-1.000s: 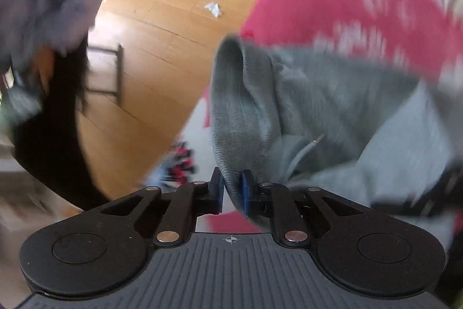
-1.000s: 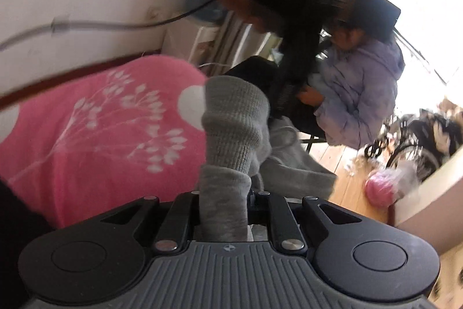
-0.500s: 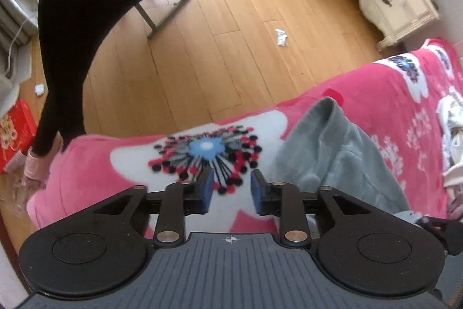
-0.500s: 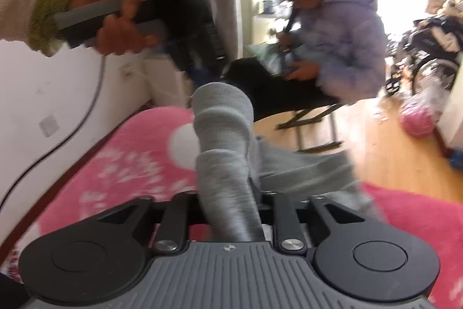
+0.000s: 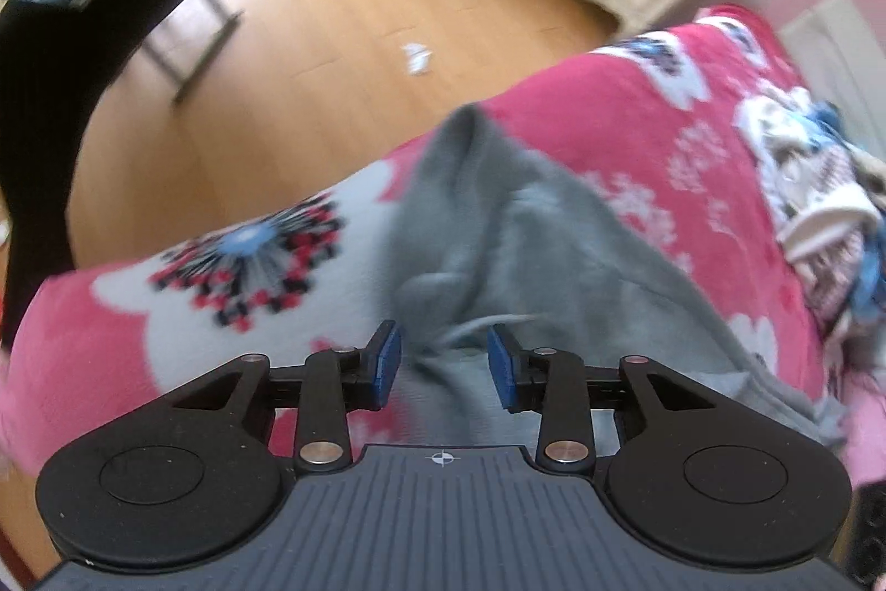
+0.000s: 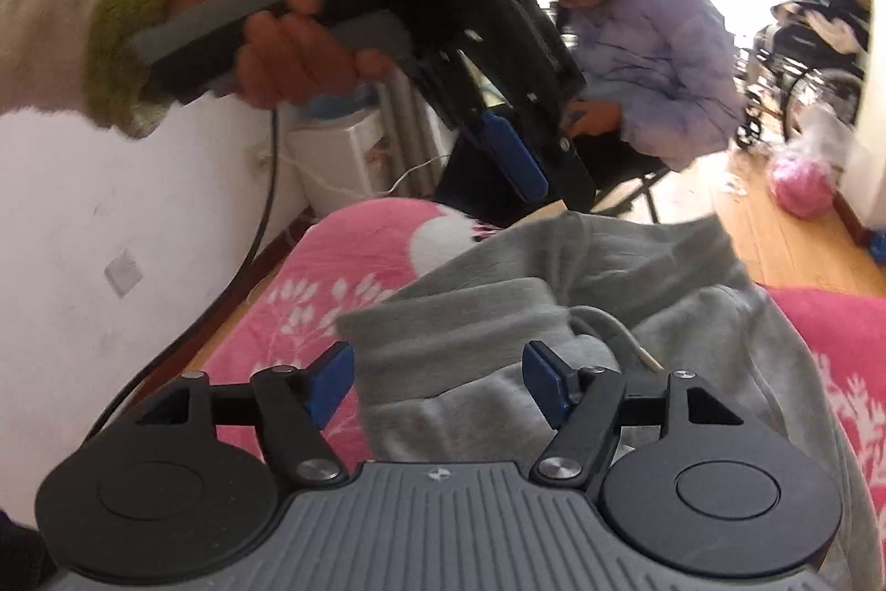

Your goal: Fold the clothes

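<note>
The grey sweatshirt (image 5: 531,225) lies rumpled on the pink floral blanket (image 5: 637,103), running toward twelve o'clock. Left gripper (image 5: 444,364) and right gripper (image 6: 440,383) both hang released, holding nothing. Judging by the bunched cloth, flattening seems unfinished; the next grip needs an edge.

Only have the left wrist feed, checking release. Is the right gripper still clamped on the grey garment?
Observer: No. The right gripper is open, blue pads either side of the grey garment.
Operator: Garment lifted?
Observer: No, it lies on the pink blanket.
Operator: Where is the left gripper from there?
Observer: The left gripper hangs above the garment's far edge, held by a hand in a green-cuffed sleeve.
</note>
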